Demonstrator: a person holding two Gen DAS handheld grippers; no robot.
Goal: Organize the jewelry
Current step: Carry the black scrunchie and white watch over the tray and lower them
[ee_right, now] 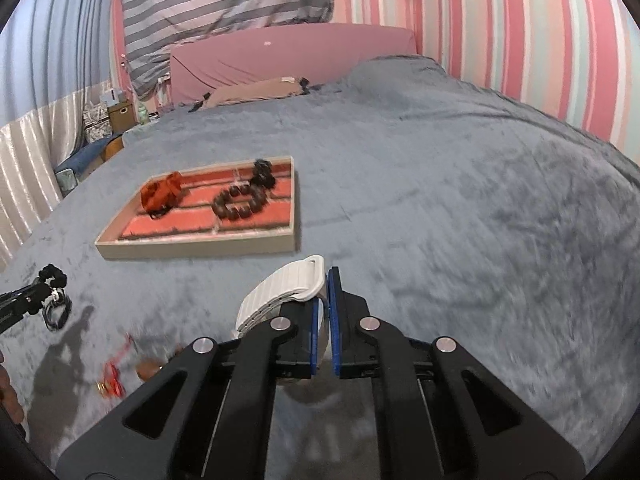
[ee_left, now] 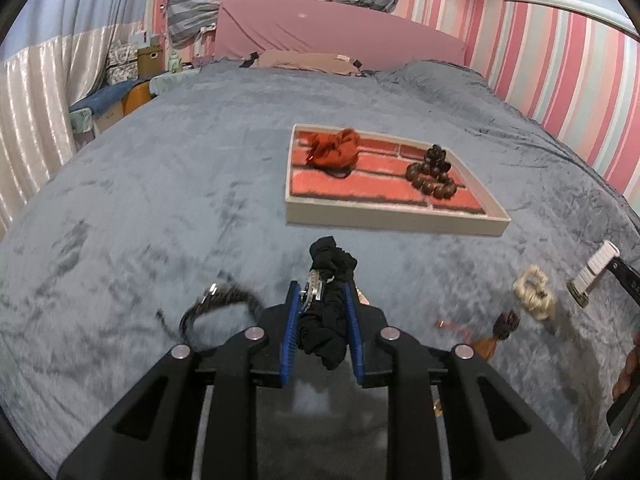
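A grey plush bedspread (ee_left: 180,184) carries everything, with broad bare fabric along its left edge and, in the right wrist view, across its whole right half. Mid-bed lies a shallow beige tray (ee_left: 384,218) with a brick-patterned red lining, holding a crumpled orange scrunchie (ee_left: 334,148) and a ring of dark round wooden beads (ee_left: 430,176).

The left gripper (ee_left: 323,300) pinches a ruffled black scrunchie (ee_left: 330,280) with something silvery between its blue pads, just short of the tray's near edge. The right gripper (ee_right: 324,300) clamps a ribbed white strap (ee_right: 280,292).

On the bedspread near its front edge rest a dark braided bracelet (ee_left: 220,304), a cream fuzzy clip (ee_left: 534,290) and a blurred red trinket (ee_right: 114,376), hard to identify.
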